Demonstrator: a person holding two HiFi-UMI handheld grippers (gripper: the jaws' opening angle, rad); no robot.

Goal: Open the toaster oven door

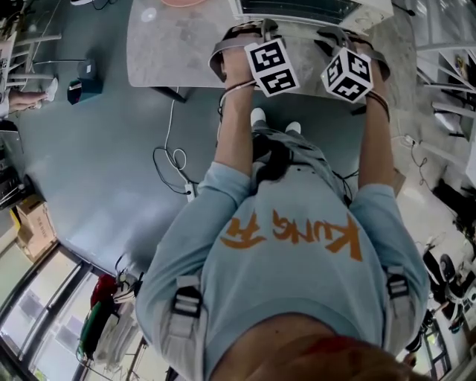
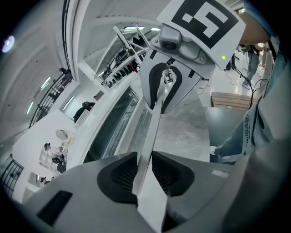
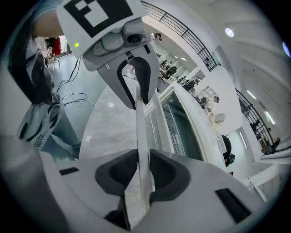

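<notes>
The toaster oven (image 1: 297, 7) stands at the table's near edge, mostly cut off at the top of the head view. Its long pale door handle (image 2: 154, 123) runs along the glass door (image 2: 116, 136). My left gripper (image 2: 145, 170) is shut on this handle, which sits between both pads. Further along the same bar, my right gripper (image 3: 138, 170) is also shut on the handle (image 3: 140, 127), beside the glass door (image 3: 179, 127). In the head view both grippers (image 1: 245, 31) (image 1: 343, 37) reach side by side to the oven front, their fingertips hidden.
The grey stone-look table (image 1: 171, 52) carries the oven. On the floor lie a looped cable (image 1: 175, 160), a dark blue box (image 1: 82, 88) and a cardboard box (image 1: 33, 223). The person's feet (image 1: 271, 123) stand just before the table.
</notes>
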